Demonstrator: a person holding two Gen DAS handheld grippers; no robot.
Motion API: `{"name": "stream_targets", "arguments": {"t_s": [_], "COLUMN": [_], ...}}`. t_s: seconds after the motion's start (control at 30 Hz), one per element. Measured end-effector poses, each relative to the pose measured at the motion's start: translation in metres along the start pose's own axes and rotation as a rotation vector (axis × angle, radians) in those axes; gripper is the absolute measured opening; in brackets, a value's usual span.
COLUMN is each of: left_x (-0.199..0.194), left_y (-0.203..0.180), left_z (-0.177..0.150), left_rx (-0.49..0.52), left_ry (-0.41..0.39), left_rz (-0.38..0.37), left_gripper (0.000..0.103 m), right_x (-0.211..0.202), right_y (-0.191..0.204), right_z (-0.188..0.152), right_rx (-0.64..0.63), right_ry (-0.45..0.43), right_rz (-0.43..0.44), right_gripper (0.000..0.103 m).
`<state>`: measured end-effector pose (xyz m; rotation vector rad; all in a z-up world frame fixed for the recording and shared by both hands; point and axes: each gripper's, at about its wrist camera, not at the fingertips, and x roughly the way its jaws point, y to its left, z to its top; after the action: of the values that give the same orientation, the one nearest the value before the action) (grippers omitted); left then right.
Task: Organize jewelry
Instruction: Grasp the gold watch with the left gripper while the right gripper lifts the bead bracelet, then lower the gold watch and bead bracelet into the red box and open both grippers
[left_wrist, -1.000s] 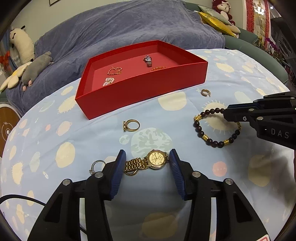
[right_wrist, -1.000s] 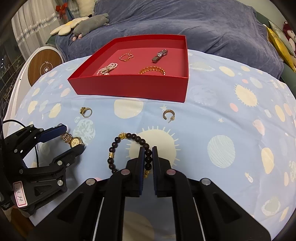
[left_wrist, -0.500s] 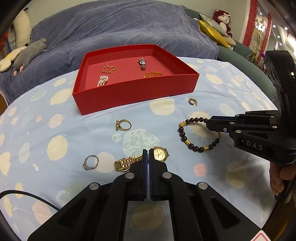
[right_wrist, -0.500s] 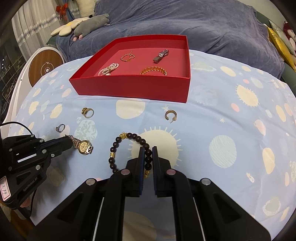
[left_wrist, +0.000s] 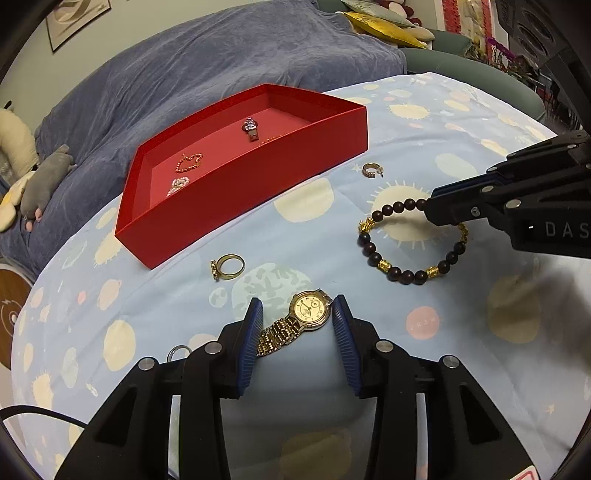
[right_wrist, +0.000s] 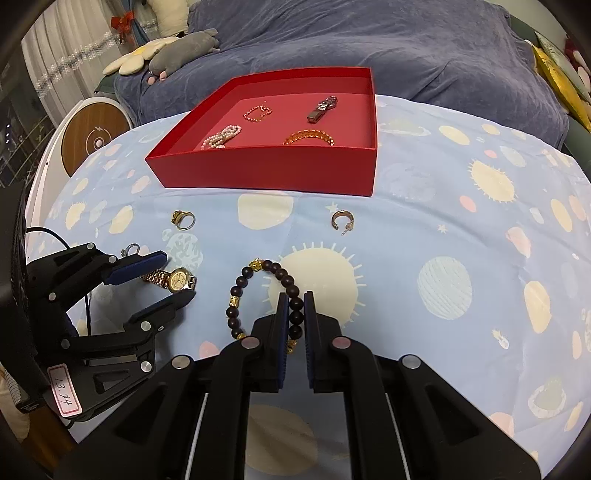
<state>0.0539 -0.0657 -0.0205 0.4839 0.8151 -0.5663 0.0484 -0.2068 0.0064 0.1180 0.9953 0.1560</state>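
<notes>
Right gripper (right_wrist: 294, 308) pinches the bead bracelet (right_wrist: 258, 299); left gripper (left_wrist: 297, 325) gapes around the gold watch (left_wrist: 295, 323), short of the red tray (right_wrist: 280, 173) — squeeze next.

Ahead of my grippers a blue-covered sofa (right_wrist: 369, 40) holds plush toys (right_wrist: 177, 51); yellow cushions (left_wrist: 384, 27) lie far right, a framed picture (left_wrist: 77, 18) hangs upper left.
</notes>
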Motion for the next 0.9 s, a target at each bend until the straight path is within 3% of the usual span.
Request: {"name": "stream_targets", "arguments": {"t_s": [0.03, 0.13, 0.4, 0.67, 0.9], "left_x": [0.0, -0.001, -0.011, -0.039, -0.058], "left_y": [0.001, 0.001, 0.016, 0.038, 0.08], "left_z": [0.0, -0.001, -0.002, 0.013, 0.062], "left_rx": [-0.014, -0.048, -0.213, -0.296, -0.325], "left_ry": [0.0, 0.002, 0.015, -0.034, -0.099], "left_rz": [-0.021, -0.053, -0.188, -0.168, -0.082], "left_gripper": [0.028, 0.018, 0.018, 0.018, 0.017], "right_x": [0.0, 0.0, -0.006, -0.032, -0.057], "right_y": [0.0, 0.0, -0.001, 0.006, 0.01], "right_z": [0.001, 0.002, 0.007, 0.028, 0.095], "right_rx": [0.0, -0.003, 0.001, -0.028, -0.049], "right_ry": [-0.001, -0.005, -0.034, -0.121, -0.243], "right_rz": [0.0, 0.0, 0.003, 0.015, 0.027], "right_gripper": [0.007, 0.007, 0.007, 0.007, 0.007]}}
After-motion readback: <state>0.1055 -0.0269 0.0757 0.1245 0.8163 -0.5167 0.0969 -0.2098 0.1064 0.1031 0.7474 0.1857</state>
